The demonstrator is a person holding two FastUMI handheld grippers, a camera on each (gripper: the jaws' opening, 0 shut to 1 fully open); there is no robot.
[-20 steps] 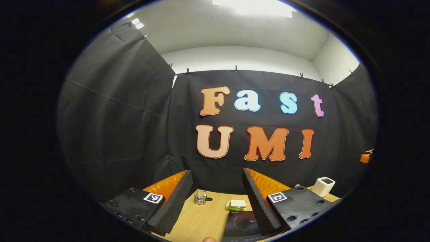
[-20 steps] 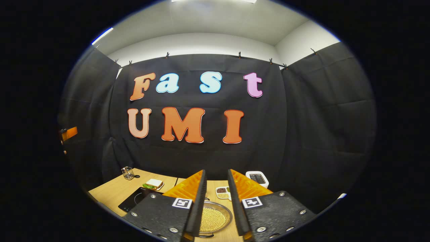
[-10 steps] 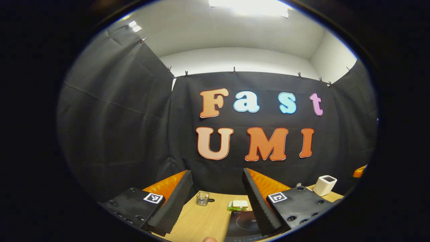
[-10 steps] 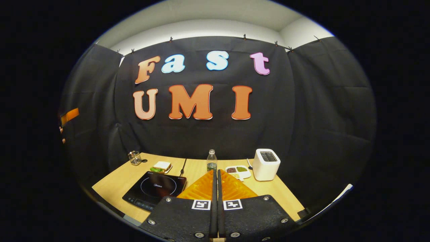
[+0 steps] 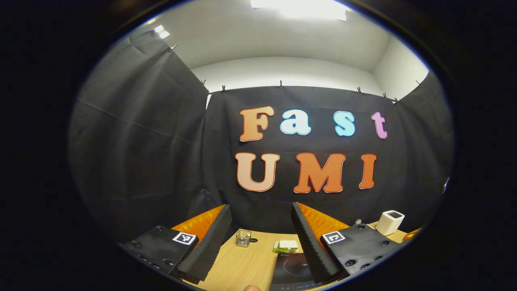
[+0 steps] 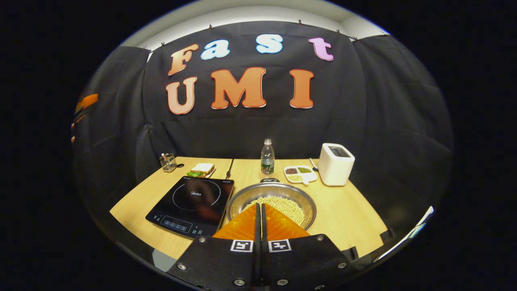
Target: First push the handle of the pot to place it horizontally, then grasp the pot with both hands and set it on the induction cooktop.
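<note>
1. Right tongs (image 6: 260, 210): fingers pressed together, nothing between them, held above the near rim of the pot (image 6: 271, 200).
2. Pot: metal, round, holding pale beans; it stands on the bench (image 6: 355, 218) just right of the induction cooktop (image 6: 190, 206), not on it. A small handle shows at its far rim; its angle cannot be told.
3. Left tongs (image 5: 261, 224): fingers well apart, empty, raised over the bench's left part, with the cooktop's corner below them.
4. Behind the pot: water bottle (image 6: 267, 151), divided dish (image 6: 299, 173), white toaster (image 6: 336, 164). Behind the cooktop: sandwich (image 6: 201, 169), glass jar (image 6: 168, 162).
</note>
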